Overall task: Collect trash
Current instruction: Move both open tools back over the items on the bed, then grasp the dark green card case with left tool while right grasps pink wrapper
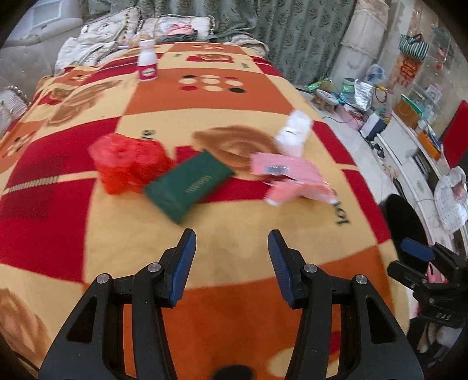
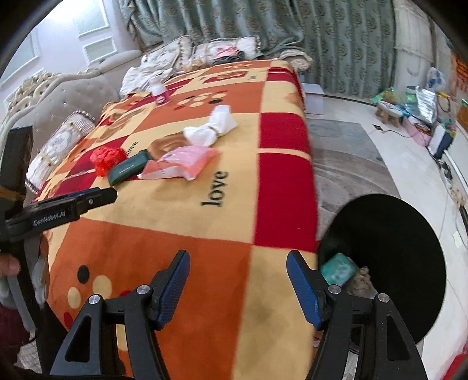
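Observation:
On the patterned blanket [image 1: 234,222] lie a crumpled red bag [image 1: 128,163], a green packet [image 1: 190,184], a pink wrapper [image 1: 289,178] and a knotted white bag [image 1: 292,131]. They also show in the right wrist view: red bag [image 2: 106,157], green packet [image 2: 128,168], pink wrapper [image 2: 184,162], white bag [image 2: 212,127]. My left gripper [image 1: 232,238] is open and empty, short of the green packet. My right gripper [image 2: 238,260] is open and empty over the blanket's near corner, beside a black bin [image 2: 389,263] holding a teal packet [image 2: 337,269].
A white bottle with a pink label [image 1: 147,61] stands at the blanket's far end. Cushions [image 1: 172,27] and green curtains lie behind. Cluttered floor, a stool [image 2: 390,112] and a white cabinet [image 1: 409,152] are to the right. The right gripper shows in the left view [image 1: 421,257].

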